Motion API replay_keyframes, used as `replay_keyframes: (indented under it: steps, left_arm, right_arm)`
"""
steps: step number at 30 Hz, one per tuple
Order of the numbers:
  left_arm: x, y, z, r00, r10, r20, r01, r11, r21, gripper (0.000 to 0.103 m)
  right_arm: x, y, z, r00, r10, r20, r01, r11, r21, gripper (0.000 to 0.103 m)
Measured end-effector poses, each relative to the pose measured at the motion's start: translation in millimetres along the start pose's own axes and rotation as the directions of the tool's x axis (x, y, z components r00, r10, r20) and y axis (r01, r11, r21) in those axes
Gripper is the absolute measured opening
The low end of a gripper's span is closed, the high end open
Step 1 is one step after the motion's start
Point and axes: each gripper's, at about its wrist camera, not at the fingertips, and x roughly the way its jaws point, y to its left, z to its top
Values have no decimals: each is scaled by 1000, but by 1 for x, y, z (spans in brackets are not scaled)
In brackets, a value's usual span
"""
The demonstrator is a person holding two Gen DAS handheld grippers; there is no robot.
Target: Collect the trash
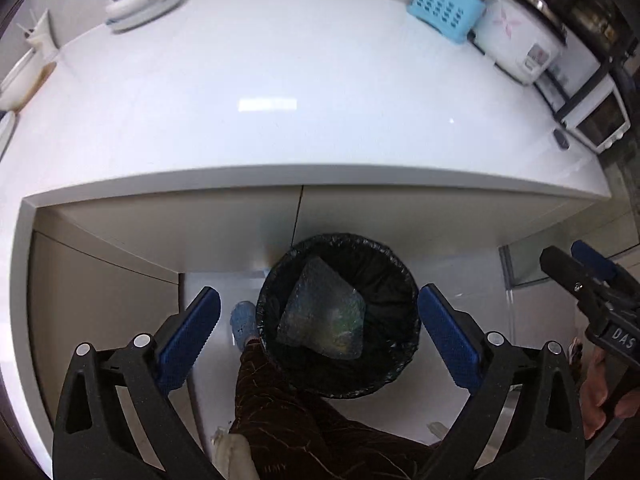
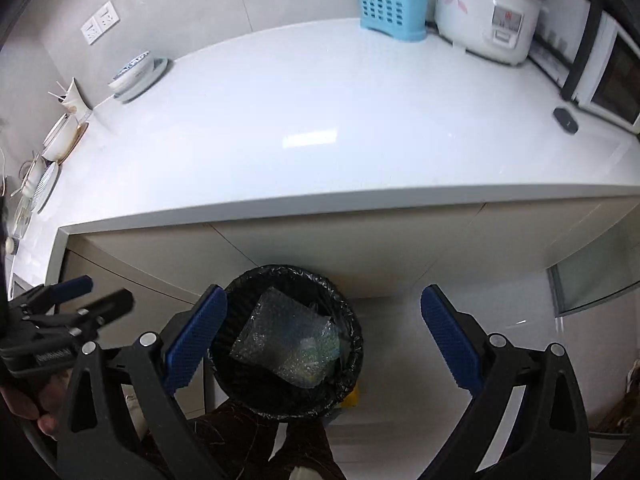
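A round bin with a black liner (image 1: 394,280) stands on the floor under the counter's edge. A crumpled sheet of clear bubble wrap (image 1: 320,312) lies inside it, with some greenish scraps beneath. My left gripper (image 1: 318,300) hangs well above the bin, open wide, with nothing between its blue pads. In the right wrist view the same bin (image 2: 280,271) and bubble wrap (image 2: 280,340) sit below my right gripper (image 2: 323,300), which is also open and empty. Each gripper shows at the edge of the other's view: the right gripper (image 1: 580,276) and the left gripper (image 2: 92,300).
The white counter (image 1: 280,80) carries a blue utensil basket (image 1: 444,8), a rice cooker (image 1: 516,36), a toaster oven (image 1: 596,120) and bowls (image 1: 140,0) at the back left. A person's dark trouser leg (image 1: 272,400) and blue slipper (image 1: 242,320) are beside the bin.
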Motion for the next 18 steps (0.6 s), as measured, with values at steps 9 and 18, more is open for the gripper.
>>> replay_keyframes:
  steps: [9, 18]
  left_arm:
    - [-52, 16, -11, 999, 17, 43, -15, 998, -56, 97]
    - [-52, 26, -12, 998, 40, 39, -39, 998, -46, 97]
  right_arm:
    - [-46, 11, 2, 999, -3, -35, 3, 1000, 9, 94]
    - [-50, 18, -1, 999, -17, -43, 16, 1000, -14, 94]
